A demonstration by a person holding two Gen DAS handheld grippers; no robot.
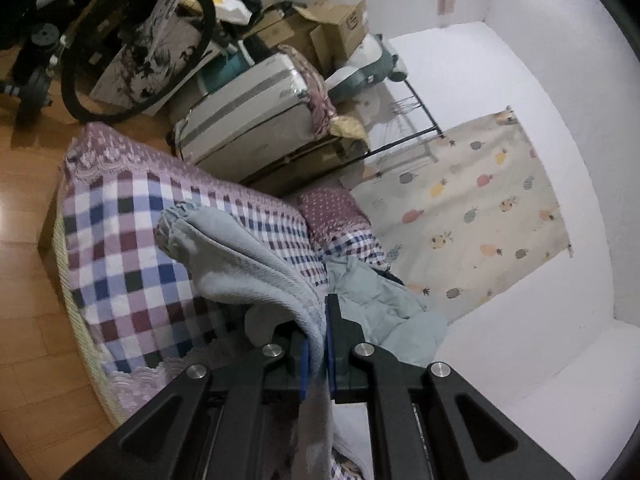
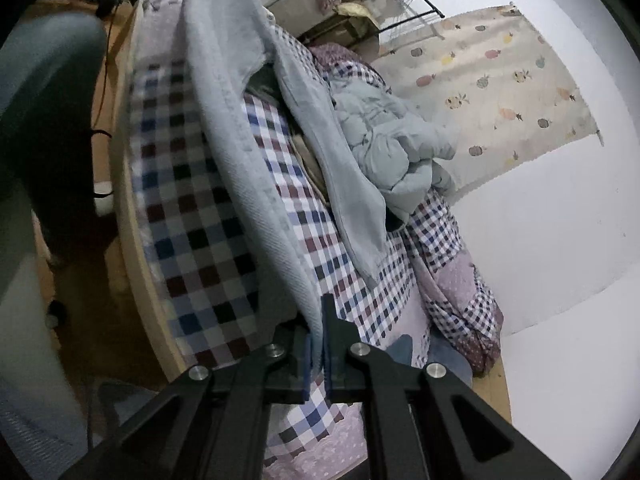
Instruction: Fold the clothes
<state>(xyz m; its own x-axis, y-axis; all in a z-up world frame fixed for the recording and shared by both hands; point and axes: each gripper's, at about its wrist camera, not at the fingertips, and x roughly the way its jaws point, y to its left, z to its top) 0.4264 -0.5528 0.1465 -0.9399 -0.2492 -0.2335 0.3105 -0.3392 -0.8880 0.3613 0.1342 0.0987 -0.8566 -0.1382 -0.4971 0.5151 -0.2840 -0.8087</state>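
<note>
A pale blue-grey knit garment (image 1: 248, 264) hangs stretched above the checked bedspread (image 1: 128, 248). My left gripper (image 1: 318, 344) is shut on one edge of it, the cloth pinched between the blue pads. In the right wrist view the same garment (image 2: 240, 152) runs in a long band away from my right gripper (image 2: 316, 344), which is shut on another edge. A puffy pale green jacket (image 2: 384, 136) lies crumpled on the bed by the wall; it also shows in the left wrist view (image 1: 380, 304).
The bed stands against a white wall with a pineapple-print cloth (image 1: 472, 208) hung on it. A white suitcase (image 1: 248, 112), cardboard boxes (image 1: 336, 24) and a bicycle (image 1: 132, 40) crowd the far end. Wooden floor (image 1: 28, 200) lies to the left. A folded checked quilt (image 2: 460, 288) lies by the wall.
</note>
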